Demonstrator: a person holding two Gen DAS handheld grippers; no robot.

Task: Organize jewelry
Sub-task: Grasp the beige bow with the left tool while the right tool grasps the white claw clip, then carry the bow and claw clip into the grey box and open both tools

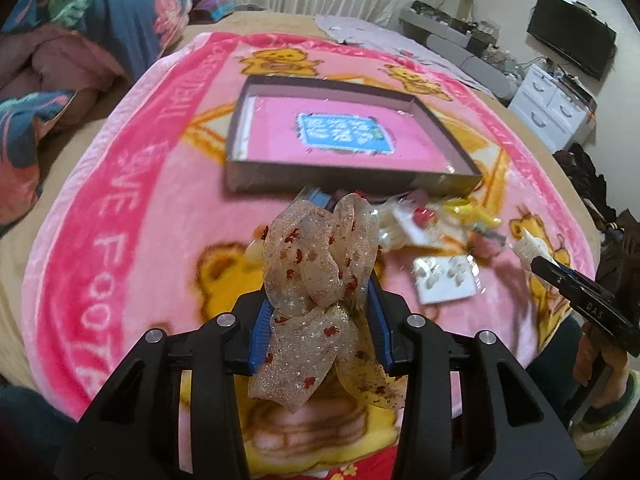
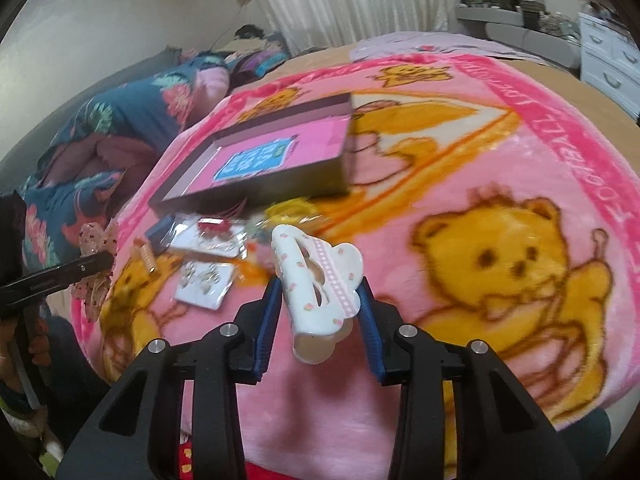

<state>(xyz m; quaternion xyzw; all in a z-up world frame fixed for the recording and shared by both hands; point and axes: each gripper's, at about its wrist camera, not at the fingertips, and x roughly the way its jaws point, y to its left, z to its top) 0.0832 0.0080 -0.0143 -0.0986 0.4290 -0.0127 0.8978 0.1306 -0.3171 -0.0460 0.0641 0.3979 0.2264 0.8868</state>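
**Both grippers hold hair pieces above the blanket**

The left gripper (image 1: 320, 280) pinches a sheer glittery bow (image 1: 320, 272) with small red marks between its blue pads (image 1: 261, 328). The bow fills the gap from side to side; its upper loops rise past the fingertips and its tails hang below the pads toward the camera. It is off the blanket (image 1: 140, 200).

The right gripper (image 2: 318, 308) is closed on a white claw clip (image 2: 316, 280) with tiny pink flowers and a pink striped band. The clip sits tilted between the blue pads (image 2: 267, 328), its top above the tips and its hinge end hanging lower, clear of the blanket.

Beyond both lies an open shallow box (image 1: 344, 172) with a pink floor and a blue label, with nothing else in it. Just in front of its near wall lies a loose heap of jewelry (image 1: 436, 228): a white earring card (image 1: 444, 280), yellow pieces and a red item in clear wrap.
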